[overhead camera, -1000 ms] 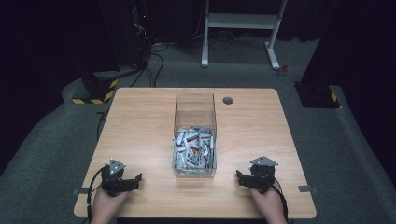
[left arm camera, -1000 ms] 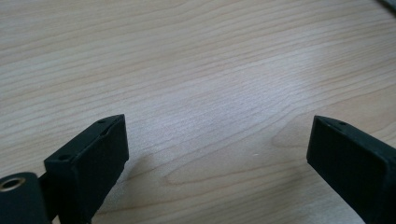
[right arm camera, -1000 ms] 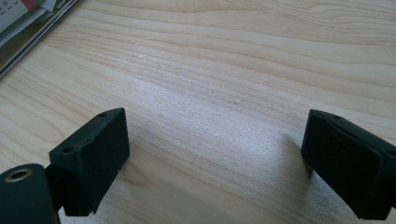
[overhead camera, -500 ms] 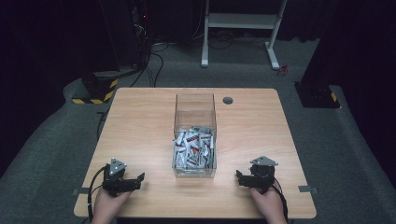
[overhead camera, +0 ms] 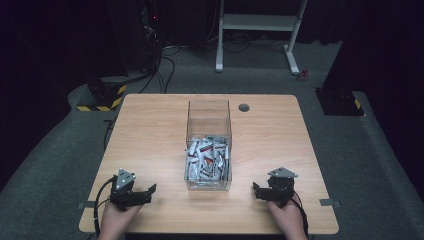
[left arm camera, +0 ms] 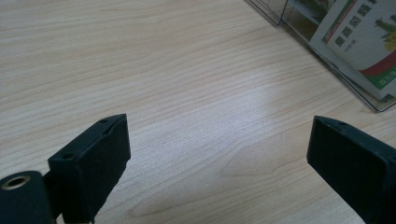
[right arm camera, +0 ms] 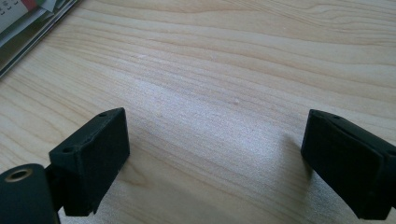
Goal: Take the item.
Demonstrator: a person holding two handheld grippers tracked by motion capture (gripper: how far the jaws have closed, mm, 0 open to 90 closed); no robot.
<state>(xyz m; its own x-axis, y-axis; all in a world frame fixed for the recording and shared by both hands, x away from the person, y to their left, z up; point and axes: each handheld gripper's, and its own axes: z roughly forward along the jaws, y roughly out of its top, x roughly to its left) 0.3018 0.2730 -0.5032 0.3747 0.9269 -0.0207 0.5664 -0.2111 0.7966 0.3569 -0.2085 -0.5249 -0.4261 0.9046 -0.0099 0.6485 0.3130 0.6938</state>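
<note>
Here, high view: a wooden tabletop (overhead camera: 150,130) carries a clear plastic box (overhead camera: 208,145) standing at its middle.
Box contents: a heap of small packets (overhead camera: 207,160), white with red and green print, fills the half of the box nearest the person; the far half looks bare.
Left tongs (overhead camera: 145,192): on the tabletop to the left of the box and nearer the person, held by the left hand (overhead camera: 116,220), jaws spread and pointing toward the box.
Right tongs (overhead camera: 258,190): on the tabletop to the right of the box and nearer the person, held by the right hand (overhead camera: 286,217), pointing toward the box.
Beyond the box: a small dark round hole (overhead camera: 244,107) in the tabletop near the far edge.
Left gripper view: the left tongs (left arm camera: 217,154) stand wide apart, holding nothing, bare wood between the jaws; a corner of the box (left arm camera: 327,56) sits at upper right, a printed packet (left arm camera: 364,37) behind its wall.
Right gripper view: the right tongs (right arm camera: 215,156) also stand wide apart and empty over bare wood; the edge of the box (right arm camera: 32,28) shows at upper left.
</note>
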